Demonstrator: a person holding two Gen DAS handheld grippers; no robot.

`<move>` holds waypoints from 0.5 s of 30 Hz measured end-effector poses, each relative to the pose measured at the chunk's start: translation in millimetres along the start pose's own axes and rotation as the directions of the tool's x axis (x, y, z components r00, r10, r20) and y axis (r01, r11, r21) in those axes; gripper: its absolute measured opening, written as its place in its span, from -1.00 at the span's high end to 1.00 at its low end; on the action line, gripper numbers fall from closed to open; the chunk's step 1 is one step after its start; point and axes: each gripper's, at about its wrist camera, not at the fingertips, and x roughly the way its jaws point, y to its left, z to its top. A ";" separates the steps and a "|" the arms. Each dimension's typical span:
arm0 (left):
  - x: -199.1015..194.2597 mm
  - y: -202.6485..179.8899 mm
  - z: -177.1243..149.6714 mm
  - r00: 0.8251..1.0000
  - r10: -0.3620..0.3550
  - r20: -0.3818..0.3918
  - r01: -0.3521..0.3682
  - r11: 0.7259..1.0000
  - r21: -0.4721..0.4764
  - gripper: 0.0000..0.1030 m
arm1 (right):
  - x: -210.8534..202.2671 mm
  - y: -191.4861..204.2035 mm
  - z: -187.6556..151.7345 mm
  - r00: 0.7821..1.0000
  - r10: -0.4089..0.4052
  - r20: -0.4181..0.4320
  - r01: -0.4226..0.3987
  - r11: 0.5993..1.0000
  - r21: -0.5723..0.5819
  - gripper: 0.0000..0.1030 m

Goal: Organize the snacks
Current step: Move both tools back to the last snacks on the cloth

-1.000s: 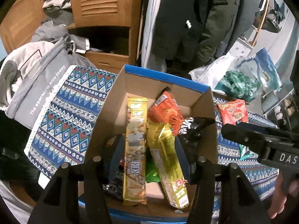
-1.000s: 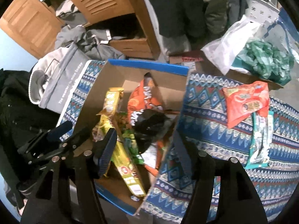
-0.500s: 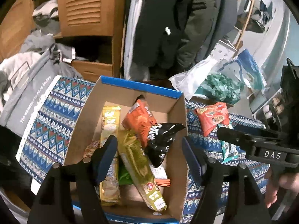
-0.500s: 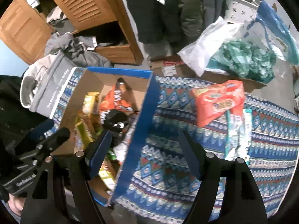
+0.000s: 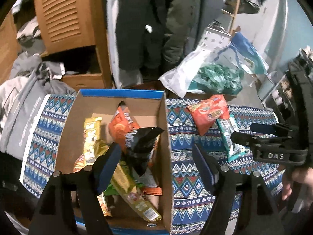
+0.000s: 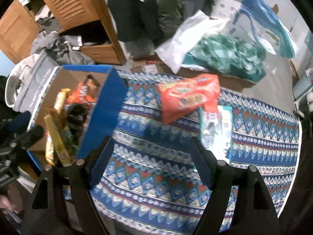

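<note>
A cardboard box with a blue rim [image 5: 121, 93] [image 6: 109, 105] stands on the patterned cloth [image 6: 156, 176]. Inside it lie yellow bars [image 5: 92, 137], an orange packet [image 5: 121, 125] and a black packet [image 5: 140, 146] on top. My left gripper [image 5: 156, 166] hovers over the box's right wall, jaws opening, pads touching nothing. Right of the box, a red packet [image 5: 209, 113] [image 6: 187, 99] overlaps a teal packet [image 5: 230, 137] [image 6: 217, 131] on the cloth. My right gripper [image 6: 151, 156] [image 5: 252, 134] hangs open above the cloth, just short of them, with nothing in it.
Behind the table stand a wooden louvred cabinet [image 5: 64, 17], a heap of grey clothes [image 5: 25, 90] and hanging dark coats [image 5: 148, 29]. At the back right lies a white plastic bag of green items [image 6: 225, 54]. A hand [image 5: 293, 180] holds the right gripper.
Both grippers have slid to the right and their jaws have widened. The right one has left the box and now hangs over the cloth. The black packet stays in the box.
</note>
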 end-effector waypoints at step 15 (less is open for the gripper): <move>32.3 -61.8 21.7 0.998 -0.021 -0.061 0.032 0.981 0.190 -0.56 | 50.4 -99.9 -10.1 0.994 -0.058 -0.088 0.070 0.987 0.144 -0.50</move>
